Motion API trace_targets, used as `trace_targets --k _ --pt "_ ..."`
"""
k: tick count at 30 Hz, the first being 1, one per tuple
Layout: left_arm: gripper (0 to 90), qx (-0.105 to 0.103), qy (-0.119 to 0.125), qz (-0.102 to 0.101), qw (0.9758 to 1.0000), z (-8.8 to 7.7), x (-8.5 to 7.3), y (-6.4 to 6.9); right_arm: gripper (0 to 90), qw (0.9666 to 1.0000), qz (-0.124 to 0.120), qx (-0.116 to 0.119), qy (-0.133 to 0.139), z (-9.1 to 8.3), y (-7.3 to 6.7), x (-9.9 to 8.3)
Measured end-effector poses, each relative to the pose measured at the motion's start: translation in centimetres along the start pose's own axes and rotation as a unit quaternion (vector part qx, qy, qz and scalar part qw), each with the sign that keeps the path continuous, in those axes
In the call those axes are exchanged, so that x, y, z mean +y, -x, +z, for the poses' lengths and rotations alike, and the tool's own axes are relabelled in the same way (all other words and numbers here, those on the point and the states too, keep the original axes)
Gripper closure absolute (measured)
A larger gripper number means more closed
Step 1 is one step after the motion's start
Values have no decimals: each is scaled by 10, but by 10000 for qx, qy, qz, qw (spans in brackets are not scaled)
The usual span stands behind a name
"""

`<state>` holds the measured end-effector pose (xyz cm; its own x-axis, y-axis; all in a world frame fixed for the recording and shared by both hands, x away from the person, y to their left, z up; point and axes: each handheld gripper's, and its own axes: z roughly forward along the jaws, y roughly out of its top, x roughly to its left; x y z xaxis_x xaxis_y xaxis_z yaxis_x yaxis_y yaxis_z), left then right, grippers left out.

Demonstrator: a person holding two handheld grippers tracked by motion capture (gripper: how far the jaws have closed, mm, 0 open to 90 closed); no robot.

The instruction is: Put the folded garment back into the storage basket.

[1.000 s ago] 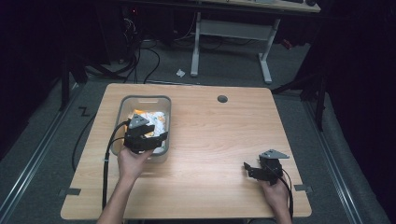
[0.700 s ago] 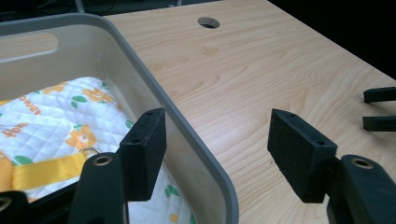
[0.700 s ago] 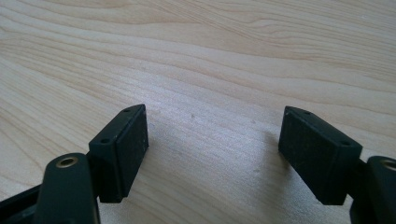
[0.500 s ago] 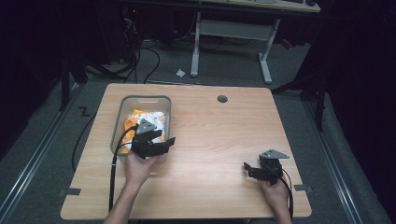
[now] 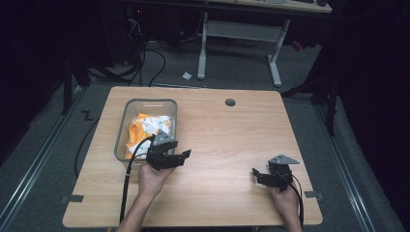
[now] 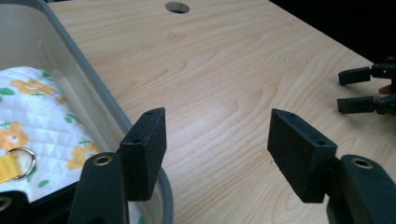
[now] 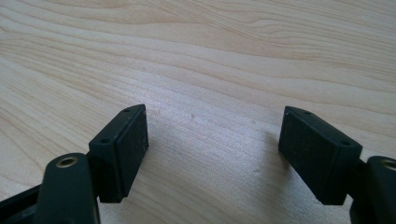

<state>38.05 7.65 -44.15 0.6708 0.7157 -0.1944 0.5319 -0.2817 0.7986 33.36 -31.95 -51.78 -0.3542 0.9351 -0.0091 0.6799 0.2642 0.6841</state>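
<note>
**Both grippers empty, cloth in the bin**

Your worktop (image 5: pixel 217 125) carries a grey bin (image 5: pixel 123 130) near its left edge, holding a crumpled white and orange floral cloth (image 5: pixel 147 126). Your left gripper (image 5: pixel 180 157) sits just beside the bin's near right corner, jaws spread, holding nothing. Your right gripper (image 5: pixel 257 174) rests near the front right corner, jaws apart.
</note>
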Motion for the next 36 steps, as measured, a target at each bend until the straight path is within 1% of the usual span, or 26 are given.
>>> trace_targets --k 3,6,12,14,20,24,27,32,36 --pt "376 -43 -31 26 10000 4 -3 5 242 10000 -4 -1 4 0 0 0" --pt "377 -63 -40 96 9999 8 -6 10 242 10000 3 -3 1 0 0 0" --pt "377 -174 -102 131 9997 14 -11 19 242 10000 -4 -3 3 0 0 0" --pt "377 -176 -146 173 9996 17 -13 23 242 10000 -6 -3 3 0 0 0" --pt "377 -277 -164 146 9994 23 -19 29 243 10000 2 -5 1 0 0 0" --pt "377 -281 -208 190 9992 27 -21 34 242 10000 -5 -4 4 0 0 0" --pt "377 -320 -237 147 9991 31 -24 35 242 10000 0 -5 2 0 0 0" --pt "377 -357 -330 114 9988 37 -30 38 242 10000 0 -5 1 0 0 0" --pt "377 -334 -425 114 9985 41 -36 40 243 10000 0 -5 1 0 0 0"
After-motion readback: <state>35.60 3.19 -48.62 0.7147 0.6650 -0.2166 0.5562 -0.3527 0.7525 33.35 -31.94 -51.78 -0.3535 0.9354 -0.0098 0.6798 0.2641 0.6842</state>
